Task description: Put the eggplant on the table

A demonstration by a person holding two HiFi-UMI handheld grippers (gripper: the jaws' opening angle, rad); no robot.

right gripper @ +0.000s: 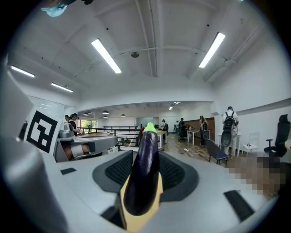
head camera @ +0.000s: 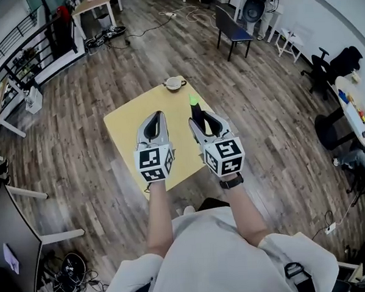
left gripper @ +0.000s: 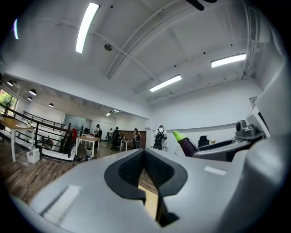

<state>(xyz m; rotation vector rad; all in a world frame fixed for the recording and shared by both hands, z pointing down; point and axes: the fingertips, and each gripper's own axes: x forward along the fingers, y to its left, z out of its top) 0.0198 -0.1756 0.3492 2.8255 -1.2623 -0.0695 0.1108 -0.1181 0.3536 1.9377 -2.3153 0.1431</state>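
Purple-black, glossy eggplant [right gripper: 142,175] with a lime-green tip sits clamped lengthwise in the right gripper [head camera: 200,118], up over the square yellow desk [head camera: 127,124], so I'd just lower it flat onto bare top, well short of the small pale bowl [head camera: 174,83], then ease off, while the left gripper [head camera: 157,122] has its jaws together on nothing.

We hold both grippers side by side ahead of the torso, pointing away from us and roughly level. The left gripper [head camera: 158,115] has its jaw tips together, with nothing between them. The right gripper [head camera: 203,119] has its jaws clamped on the eggplant [right gripper: 143,173], which lies along them with its green tip forward. The left forearm [head camera: 159,220] and right forearm [head camera: 246,212] are bare and extended forward.
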